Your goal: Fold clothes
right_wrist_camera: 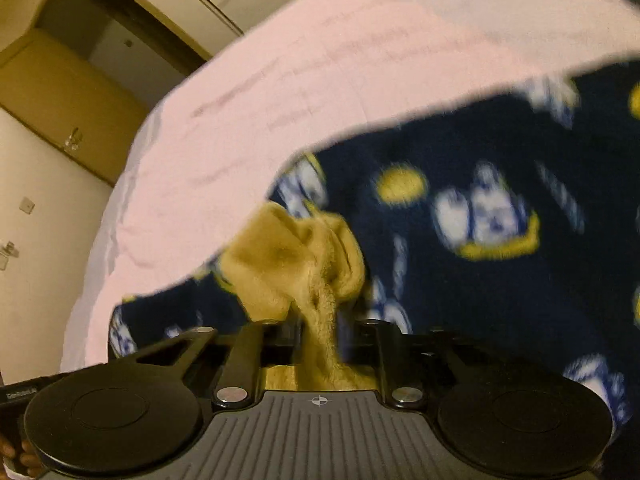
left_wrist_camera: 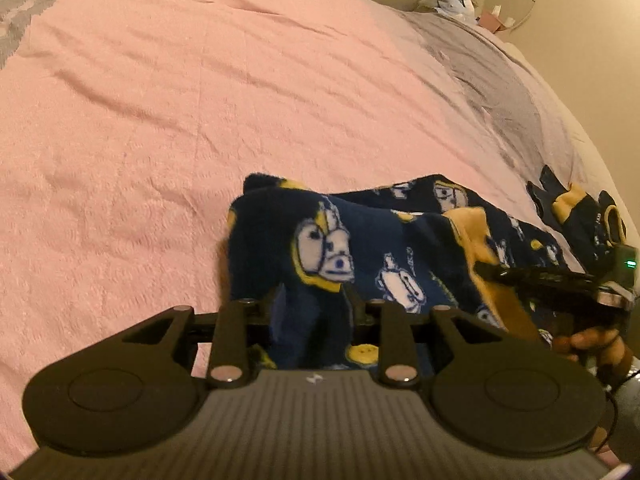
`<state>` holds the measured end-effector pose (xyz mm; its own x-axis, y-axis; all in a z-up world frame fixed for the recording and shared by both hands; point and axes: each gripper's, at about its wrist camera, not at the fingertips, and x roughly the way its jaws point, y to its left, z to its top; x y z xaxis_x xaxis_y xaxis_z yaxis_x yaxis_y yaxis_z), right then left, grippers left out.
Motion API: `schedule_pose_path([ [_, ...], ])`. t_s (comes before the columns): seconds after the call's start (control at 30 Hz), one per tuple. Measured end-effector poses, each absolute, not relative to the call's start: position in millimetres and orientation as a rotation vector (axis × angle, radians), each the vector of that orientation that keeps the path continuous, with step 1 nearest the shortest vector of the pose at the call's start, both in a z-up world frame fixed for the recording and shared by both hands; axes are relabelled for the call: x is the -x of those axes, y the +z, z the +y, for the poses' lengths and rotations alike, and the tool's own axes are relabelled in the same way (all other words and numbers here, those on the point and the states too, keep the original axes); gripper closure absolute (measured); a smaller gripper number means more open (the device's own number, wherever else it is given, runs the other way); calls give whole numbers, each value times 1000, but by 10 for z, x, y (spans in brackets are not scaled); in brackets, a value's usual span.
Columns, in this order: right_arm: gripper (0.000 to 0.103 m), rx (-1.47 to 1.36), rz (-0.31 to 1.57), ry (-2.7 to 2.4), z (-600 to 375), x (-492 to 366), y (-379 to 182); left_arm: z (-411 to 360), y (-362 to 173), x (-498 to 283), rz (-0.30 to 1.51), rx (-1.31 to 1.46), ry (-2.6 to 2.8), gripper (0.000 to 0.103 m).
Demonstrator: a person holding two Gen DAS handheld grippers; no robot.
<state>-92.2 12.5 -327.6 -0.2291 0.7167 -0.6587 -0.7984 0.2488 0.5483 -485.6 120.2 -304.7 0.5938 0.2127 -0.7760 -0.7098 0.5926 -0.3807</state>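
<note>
Both tongs are clamped on the navy fleece garment with white-and-yellow cartoon print on the pink blanket-covered bed: left tongs on navy cloth, right tongs on its yellow lining toward 3 o'clock. Uneven pulling could slip the bunched fleece free.

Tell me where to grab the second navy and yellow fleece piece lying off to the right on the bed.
Judging from the left wrist view, take the second fleece piece at its yellow band, which stands up from the pink blanket and gives a ridge to pinch. Come from the near side, over the garment both grippers now hold. Free the right gripper first; it is closer.
</note>
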Motion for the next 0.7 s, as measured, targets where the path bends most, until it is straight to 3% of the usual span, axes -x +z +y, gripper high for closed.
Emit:
schedule_pose_path([
  [0.1,90,130,914,1435,-104,1145,-3031,1189,-3106,4827,762,732,595,79],
  [0.2,87,190,1016,1269,-134,1130,-3248,1195,-3186,4747,779,732,588,80],
  [0.23,73,183,1094,1210,-115,1066,-3372,1198,-3174,4719,783,719,590,80],
  [0.27,67,158,1124,1185,-107,1017,-3393,1199,-3155,4692,785,701,593,80],
  [0.37,58,112,1098,1159,-104,950,-3250,1226,-3009,4690,764,646,597,80],
  [0.47,59,163,944,1203,-89,1036,-2976,1287,-2866,4709,731,614,593,100],
  [0.57,60,219,907,1358,78,1199,-2871,1375,-2853,4615,720,578,567,101],
  [0.7,65,358,908,1392,448,1403,-3171,1543,-3182,4290,785,518,578,100],
])
